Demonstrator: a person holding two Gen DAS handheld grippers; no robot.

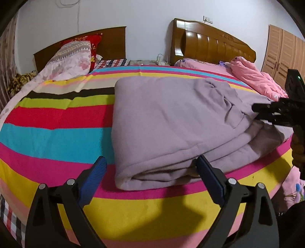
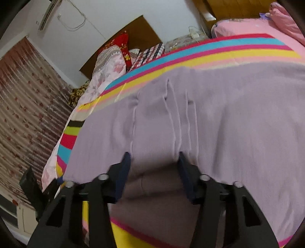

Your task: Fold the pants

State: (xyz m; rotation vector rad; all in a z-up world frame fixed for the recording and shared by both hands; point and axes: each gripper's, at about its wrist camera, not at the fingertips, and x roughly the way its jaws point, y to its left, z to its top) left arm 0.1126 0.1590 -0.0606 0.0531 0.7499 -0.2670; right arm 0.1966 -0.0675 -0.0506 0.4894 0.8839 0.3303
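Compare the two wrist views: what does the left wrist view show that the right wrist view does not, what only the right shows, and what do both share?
Only the left wrist view shows the wardrobe and the open left gripper near the pants' folded edge. Only the right wrist view shows the curtain, the air conditioner, and creases bunched between the right gripper fingers. Both share the lilac pants on the striped sheet.

The left tongs [image 1: 150, 171] gape wide over the striped sheet [image 1: 57, 133]. Folded purple pants [image 1: 167, 124] lie just ahead, their near edge between the tips. The right tongs [image 1: 256, 112] touch the pants' far-right edge.
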